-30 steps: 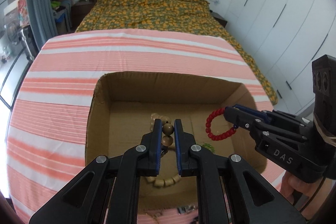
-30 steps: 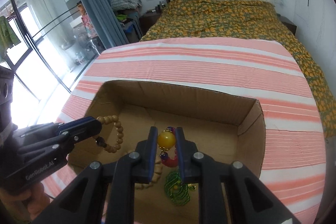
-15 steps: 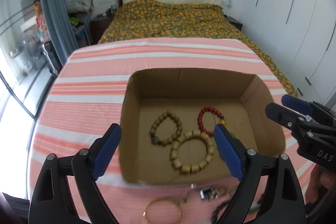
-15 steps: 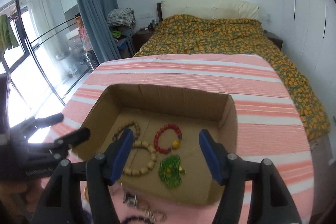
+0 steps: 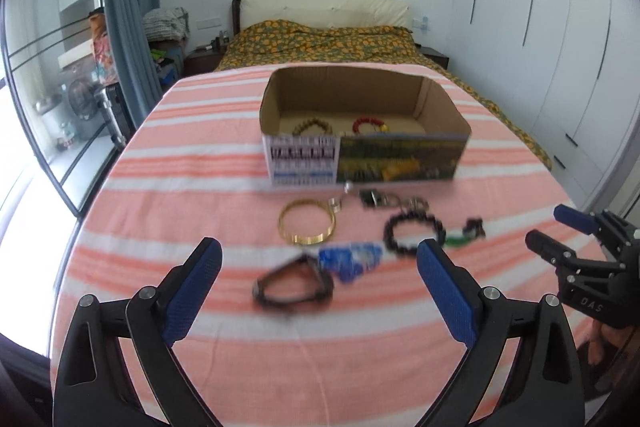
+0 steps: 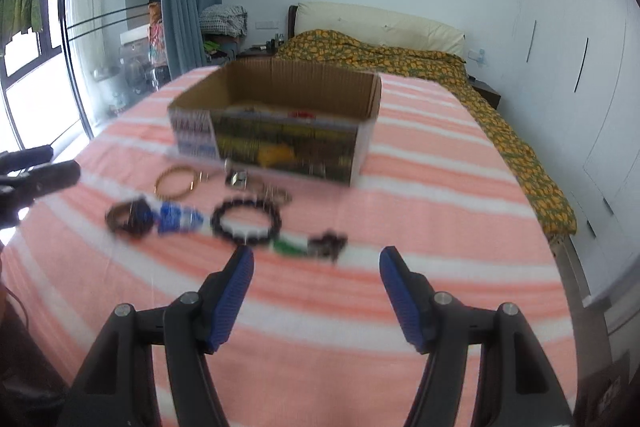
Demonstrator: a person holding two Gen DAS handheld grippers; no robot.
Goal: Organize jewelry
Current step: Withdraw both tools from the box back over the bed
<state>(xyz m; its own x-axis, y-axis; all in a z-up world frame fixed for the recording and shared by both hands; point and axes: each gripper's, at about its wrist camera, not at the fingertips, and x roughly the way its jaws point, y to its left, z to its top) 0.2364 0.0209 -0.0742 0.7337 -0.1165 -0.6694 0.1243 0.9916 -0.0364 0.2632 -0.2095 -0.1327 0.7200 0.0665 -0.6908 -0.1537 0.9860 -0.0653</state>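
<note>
An open cardboard box (image 5: 364, 163) (image 6: 280, 143) stands on the striped cloth (image 5: 180, 195). Inside lie a wooden bead bracelet (image 5: 312, 126) and a red one (image 5: 368, 125). Loose pieces lie in front of it: a gold bangle (image 5: 307, 221) (image 6: 175, 181), a black bead bracelet (image 5: 414, 233) (image 6: 246, 221), a blue piece (image 5: 352, 257) (image 6: 176, 219), a dark bracelet (image 5: 292, 281), a green pendant (image 5: 460, 239) (image 6: 292, 247) and small metal bits (image 5: 372, 198). My left gripper (image 5: 318, 251) hangs over them, its jaws opening and holding nothing. My right gripper (image 6: 317, 255) is open and empty.
Behind the striped surface is a bed with an orange-flowered cover (image 5: 320, 43). White wardrobe doors (image 5: 560, 47) line the right. A blue curtain (image 5: 124, 7) and large window (image 6: 36, 75) are on the left. The cloth's near edge drops off at the lower left.
Both grippers let go of bead bracelets into the box, opened wide and drew back from it. The loose jewelry in front of the box has come into view.
</note>
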